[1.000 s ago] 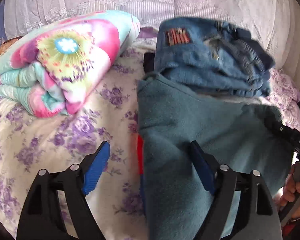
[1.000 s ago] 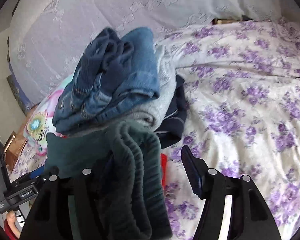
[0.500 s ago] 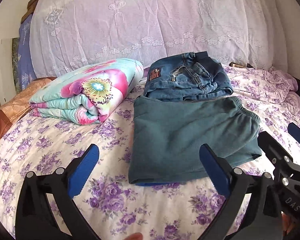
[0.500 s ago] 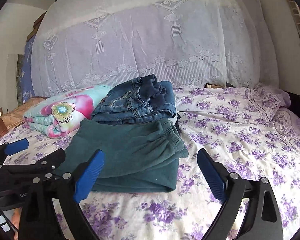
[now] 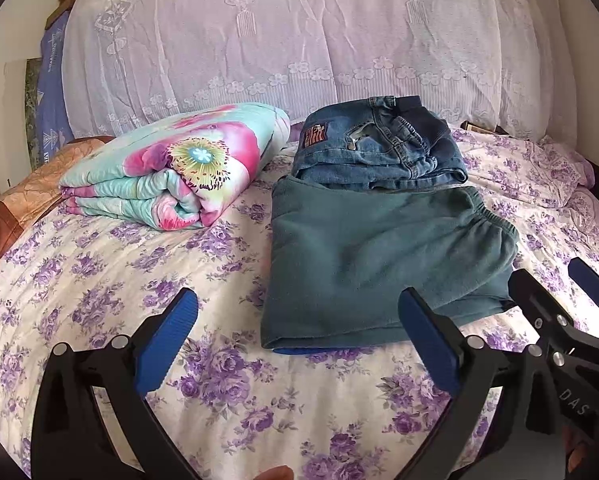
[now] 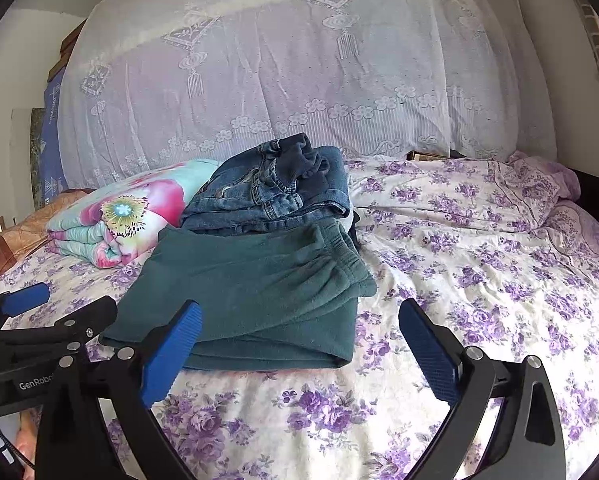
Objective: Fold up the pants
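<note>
- Left tool (image 5: 297,342): jaws spread wide, just opened the last bit, nothing between the pads; it hangs over bare floral-print bed sheet (image 5: 99,264).
- Right tool (image 6: 299,344): also released, jaws just opened out, empty.
- Folded dark-teal fleece pants (image 5: 375,256) lie flat on the bed, at 1 o'clock from the left tool and 11 o'clock from the right, so between both; neither is clearly nearer.
- Long axis of the fold runs roughly 9-to-3; elastic waistband bunched at the 3 o'clock end.
- Folded blue denim jeans (image 5: 379,152) sit at 12 o'clock, overlapping the teal pants' far edge.
- Fold looks complete, I'd say; no next grasp is obvious.
</note>
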`<state>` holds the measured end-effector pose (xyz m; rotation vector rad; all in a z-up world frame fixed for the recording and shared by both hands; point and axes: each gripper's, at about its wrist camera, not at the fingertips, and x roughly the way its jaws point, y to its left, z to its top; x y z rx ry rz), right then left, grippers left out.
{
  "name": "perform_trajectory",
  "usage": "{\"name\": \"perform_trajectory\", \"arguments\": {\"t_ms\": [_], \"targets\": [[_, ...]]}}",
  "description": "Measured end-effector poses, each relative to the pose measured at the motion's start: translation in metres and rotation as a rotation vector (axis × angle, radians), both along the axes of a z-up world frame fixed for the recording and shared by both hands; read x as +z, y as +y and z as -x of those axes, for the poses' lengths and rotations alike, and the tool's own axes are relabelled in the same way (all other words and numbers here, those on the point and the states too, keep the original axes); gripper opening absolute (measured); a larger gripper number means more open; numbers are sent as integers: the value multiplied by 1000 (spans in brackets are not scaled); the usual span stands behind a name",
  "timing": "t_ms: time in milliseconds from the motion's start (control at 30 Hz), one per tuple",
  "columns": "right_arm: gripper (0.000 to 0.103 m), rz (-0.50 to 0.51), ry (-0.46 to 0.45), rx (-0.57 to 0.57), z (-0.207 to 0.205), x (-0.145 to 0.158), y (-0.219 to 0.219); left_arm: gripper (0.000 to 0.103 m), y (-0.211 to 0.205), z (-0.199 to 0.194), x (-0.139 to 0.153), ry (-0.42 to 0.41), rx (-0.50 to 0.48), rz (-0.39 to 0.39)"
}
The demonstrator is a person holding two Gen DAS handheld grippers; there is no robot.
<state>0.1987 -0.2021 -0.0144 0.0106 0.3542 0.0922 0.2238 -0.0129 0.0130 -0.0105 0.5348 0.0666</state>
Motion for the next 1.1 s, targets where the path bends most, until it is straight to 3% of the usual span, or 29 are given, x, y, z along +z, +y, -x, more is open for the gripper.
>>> {"name": "perform_trajectory", "arguments": {"t_ms": [600,800,967,1100], "targets": [[99,-11,29,-7,-4,-3,-2,98,-4,-1,-3,2,3,-27],[99,-17,35,-11,-7,-4,-2,98,-6,4,-1,-54,-7,-57],[99,-17,43,-16,-7,-5,-3,98,-2,-4,-4,3,-20,-14],[99,-14,42,-17,-6,-4,-2,98,-3,-4,-5,4,-23,-22]]}}
